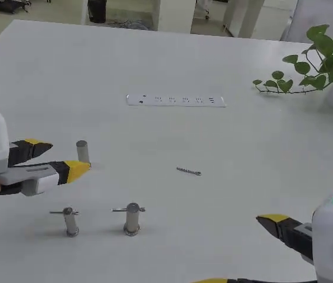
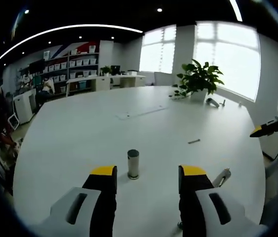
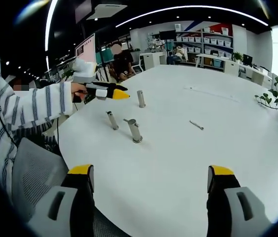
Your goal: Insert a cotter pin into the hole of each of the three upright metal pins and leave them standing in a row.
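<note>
Pin (image 1: 82, 151) just ahead of left gripper (image 1: 69, 157), jaws released. Cotter (image 1: 188, 171) well right of pin, open table (image 1: 214, 59) around. Right gripper (image 3: 151, 174) released, farther right.

White table (image 1: 261, 147) holds three metal pins (image 1: 132, 219), cotter pin (image 1: 188, 171), power strip (image 1: 175, 100).

White left gripper (image 1: 65, 156) and right gripper (image 3: 151, 171) bear yellow-tipped black fingers (image 2: 103, 190); sleeve (image 3: 35, 108) striped.
</note>
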Demonstrator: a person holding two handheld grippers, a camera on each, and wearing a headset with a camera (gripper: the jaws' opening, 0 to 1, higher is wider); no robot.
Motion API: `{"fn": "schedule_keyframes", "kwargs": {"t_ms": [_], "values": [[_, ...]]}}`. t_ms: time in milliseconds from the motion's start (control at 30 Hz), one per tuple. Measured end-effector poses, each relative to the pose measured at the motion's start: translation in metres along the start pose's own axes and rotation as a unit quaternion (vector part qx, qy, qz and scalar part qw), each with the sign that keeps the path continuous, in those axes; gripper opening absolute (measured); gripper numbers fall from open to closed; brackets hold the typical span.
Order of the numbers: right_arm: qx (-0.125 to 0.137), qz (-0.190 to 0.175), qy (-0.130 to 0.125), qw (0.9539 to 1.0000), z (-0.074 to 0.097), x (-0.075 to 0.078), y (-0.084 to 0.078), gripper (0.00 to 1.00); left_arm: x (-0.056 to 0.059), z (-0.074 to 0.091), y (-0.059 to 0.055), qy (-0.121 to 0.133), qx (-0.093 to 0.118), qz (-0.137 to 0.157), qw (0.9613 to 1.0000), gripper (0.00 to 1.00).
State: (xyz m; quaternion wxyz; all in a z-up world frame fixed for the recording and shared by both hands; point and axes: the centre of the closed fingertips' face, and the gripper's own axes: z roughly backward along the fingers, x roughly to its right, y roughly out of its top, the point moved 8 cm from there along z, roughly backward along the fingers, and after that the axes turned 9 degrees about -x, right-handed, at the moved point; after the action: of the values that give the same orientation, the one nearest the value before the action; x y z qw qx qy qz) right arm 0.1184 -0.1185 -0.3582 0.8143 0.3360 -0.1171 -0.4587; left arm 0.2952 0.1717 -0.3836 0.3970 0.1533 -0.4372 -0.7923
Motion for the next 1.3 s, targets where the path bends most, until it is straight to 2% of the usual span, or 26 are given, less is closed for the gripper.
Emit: {"fn": "schedule_keyframes", "kwargs": {"t_ms": [233, 433, 600, 833, 1133, 1300], "values": [[-0.018, 0.002, 0.013, 0.9998, -0.003, -0.006, -0.005, 0.94, -0.010, -0.022, 0.002, -0.004, 0.010, -0.004, 0.9999, 0.40], [-0.020, -0.005, 0.013, 0.9997, -0.002, -0.008, -0.007, 0.94, -0.016, -0.039, -0.006, 0.000, -0.007, -0.012, 0.9999, 0.34], [-0.030, -0.007, 0.013, 0.9994, -0.002, -0.008, -0.012, 0.94, -0.023, -0.050, -0.009, -0.004, -0.008, -0.007, 0.9999, 0.31], [-0.043, -0.005, 0.016, 0.9990, -0.007, -0.009, -0.014, 0.94, -0.031, -0.058, -0.012, -0.003, 0.004, 0.005, 1.0000, 0.27], [-0.044, -0.005, 0.021, 0.9988, -0.013, -0.011, -0.011, 0.93, -0.030, -0.064, -0.012, -0.011, 0.011, 0.003, 0.9999, 0.13], [-0.047, -0.004, 0.024, 0.9986, -0.015, -0.012, -0.012, 0.93, -0.028, -0.066, -0.012, -0.013, 0.012, 0.003, 0.9998, 0.11]]}}
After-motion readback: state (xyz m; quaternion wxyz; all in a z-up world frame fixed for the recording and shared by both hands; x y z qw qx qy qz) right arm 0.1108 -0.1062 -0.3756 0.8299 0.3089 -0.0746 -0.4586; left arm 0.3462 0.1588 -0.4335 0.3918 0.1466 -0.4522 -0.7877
